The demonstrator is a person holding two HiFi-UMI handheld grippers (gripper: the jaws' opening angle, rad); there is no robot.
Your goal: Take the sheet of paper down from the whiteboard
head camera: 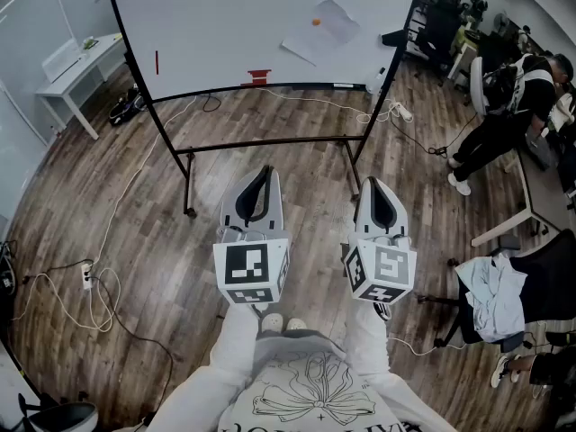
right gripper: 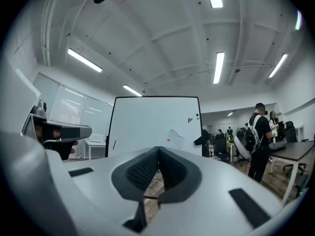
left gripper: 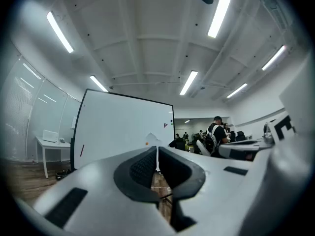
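Fingers of the left gripper are clenched tip to tip with nothing between them, and the fingers of the right gripper are pressed together the same way, also empty. Both grippers are held level and side by side in front of the person's chest, close but not touching, each pointing ahead at the whiteboard. The one sheet of paper hangs tilted on the upper right part of that board, pinned under one orange magnet near its top edge, well apart from both grippers. One red eraser sits on the tray along the board's lower edge. Bare wooden floor lies open between the grippers and the whiteboard's black stand, whose crossbar and two legs run along the near side. Cables trail over the floor at the left and under the board. One white worktop stands off to the board's left; at the right a person leans by desks, and one chair draped with cloth stands near the right gripper
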